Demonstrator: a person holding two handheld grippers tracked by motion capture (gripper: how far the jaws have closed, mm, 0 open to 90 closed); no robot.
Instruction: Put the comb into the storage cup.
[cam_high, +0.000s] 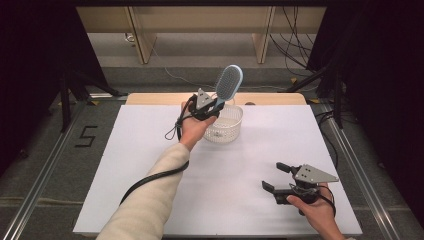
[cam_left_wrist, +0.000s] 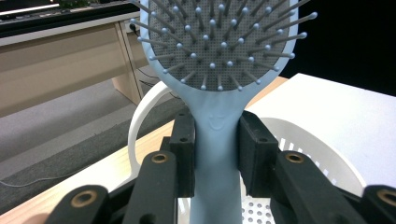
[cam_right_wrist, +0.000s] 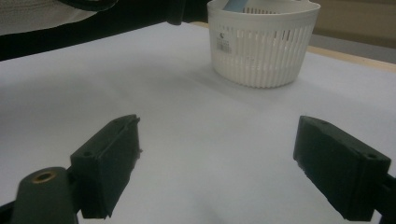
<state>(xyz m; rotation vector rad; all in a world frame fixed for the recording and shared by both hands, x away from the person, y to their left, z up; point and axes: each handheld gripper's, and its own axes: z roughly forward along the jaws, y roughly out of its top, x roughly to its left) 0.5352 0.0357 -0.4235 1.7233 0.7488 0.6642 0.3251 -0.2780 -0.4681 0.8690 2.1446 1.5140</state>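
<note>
- I see the left gripper (cam_high: 212, 106) held up over the far middle of the table, jaws clamped on the handle of a pale blue plastic paddle hairbrush with grey ball-tipped bristles (cam_high: 229, 83).
- Left gripper view: both black pads (cam_left_wrist: 183, 156) press the brush handle from either side; brush head upright, bristles facing the camera.
- Brush handle's lower end sits just above or inside the white slotted plastic basket with a hoop handle (cam_high: 231, 125); can't tell if it touches the basket.
- My right gripper (cam_high: 277, 176) is low at the near right of the table, jaws wide apart, nothing between them, well apart from the basket.
- Surface: white sheet (cam_high: 150, 165) covering a light wooden tabletop (cam_high: 150, 98); wood strip shows along the far edge.
- Room: grey carpeted floor (cam_high: 45, 165), a black "5" marked on it at left (cam_high: 86, 136), metal rails either side, light wooden desk (cam_high: 200, 20) behind, loose black cables (cam_high: 295, 45) at far right, dark curtains both sides.
</note>
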